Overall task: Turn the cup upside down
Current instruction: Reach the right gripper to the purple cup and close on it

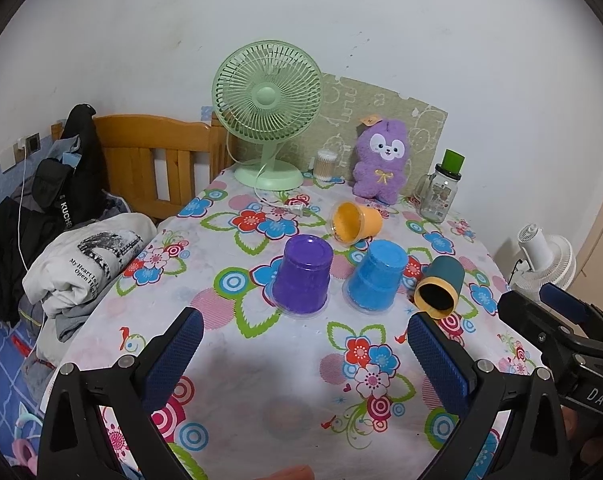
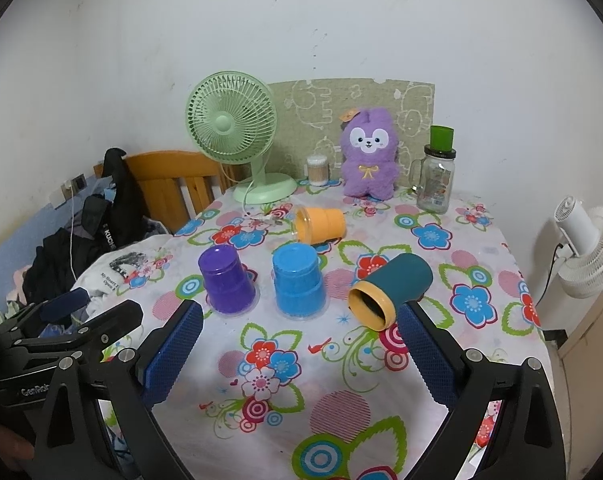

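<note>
1. Four cups show in the left wrist view on the flowered tablecloth [image 1: 285, 368]. The purple cup [image 1: 303, 276] and the blue cup [image 1: 375, 276] stand mouth down, side by side but apart. The orange cup [image 1: 355, 222] lies on its side behind them, and the teal cup [image 1: 439, 286] lies on its side just right of the blue one, its yellow-rimmed mouth facing the camera. The left gripper [image 1: 305, 356] hangs spread wide with nothing between its blue pads; the purple and blue cups sit just beyond its fingertips, and the teal cup lies just ahead of its right finger. The right gripper [image 1: 557, 312] shows at the right edge, apart from every cup.

2. Seen from the right wrist, the right gripper [image 2: 299, 350] is likewise spread and empty. The teal cup [image 2: 389, 290] lies just ahead of its right finger; whether they touch cannot be told. The blue cup [image 2: 299, 284] stands ahead between the fingers, the purple cup [image 2: 227, 280] beyond the left finger. A green fan [image 2: 231, 120], a purple plush [image 2: 367, 152] and a glass jar [image 2: 435, 178] stand at the back.
</note>
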Available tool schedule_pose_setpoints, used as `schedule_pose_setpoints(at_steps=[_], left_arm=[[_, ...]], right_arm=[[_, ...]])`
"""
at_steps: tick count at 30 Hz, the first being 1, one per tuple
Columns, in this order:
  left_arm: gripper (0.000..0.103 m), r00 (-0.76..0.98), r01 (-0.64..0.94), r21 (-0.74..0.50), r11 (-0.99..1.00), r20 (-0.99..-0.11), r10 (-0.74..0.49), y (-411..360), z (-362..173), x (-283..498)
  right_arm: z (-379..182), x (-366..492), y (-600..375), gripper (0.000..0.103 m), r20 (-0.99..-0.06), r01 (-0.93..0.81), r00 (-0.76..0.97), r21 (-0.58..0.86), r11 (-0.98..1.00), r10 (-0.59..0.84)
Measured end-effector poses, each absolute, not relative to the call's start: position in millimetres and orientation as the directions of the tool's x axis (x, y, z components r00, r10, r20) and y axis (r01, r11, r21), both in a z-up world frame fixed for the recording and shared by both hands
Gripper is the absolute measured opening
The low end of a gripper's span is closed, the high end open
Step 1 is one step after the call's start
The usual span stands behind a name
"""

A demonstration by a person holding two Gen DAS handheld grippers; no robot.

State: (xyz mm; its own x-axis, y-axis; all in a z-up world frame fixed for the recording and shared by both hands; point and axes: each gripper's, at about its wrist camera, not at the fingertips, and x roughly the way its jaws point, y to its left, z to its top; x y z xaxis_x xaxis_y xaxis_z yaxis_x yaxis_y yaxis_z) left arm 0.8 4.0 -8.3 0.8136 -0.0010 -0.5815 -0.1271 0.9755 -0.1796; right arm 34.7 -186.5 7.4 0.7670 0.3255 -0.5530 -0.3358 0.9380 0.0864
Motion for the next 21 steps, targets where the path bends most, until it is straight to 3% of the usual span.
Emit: schedule_pose_setpoints(at_steps=[12,21], left_arm=[[0.103,0.789,-0.176,-0.182,0.967,-0.614,0.028,21,-23,10],[0.103,0.723,-0.241,-0.165,0.956,-0.687,0.063,54,-51,39]], right_arm=[[-2,57,-161,0.099,-0.598,-0.385,0.716,0.091,0.918,0.360],[-21,103,-114,0.099,-0.659,-0.448,0.642,0.094,0.889,0.393]])
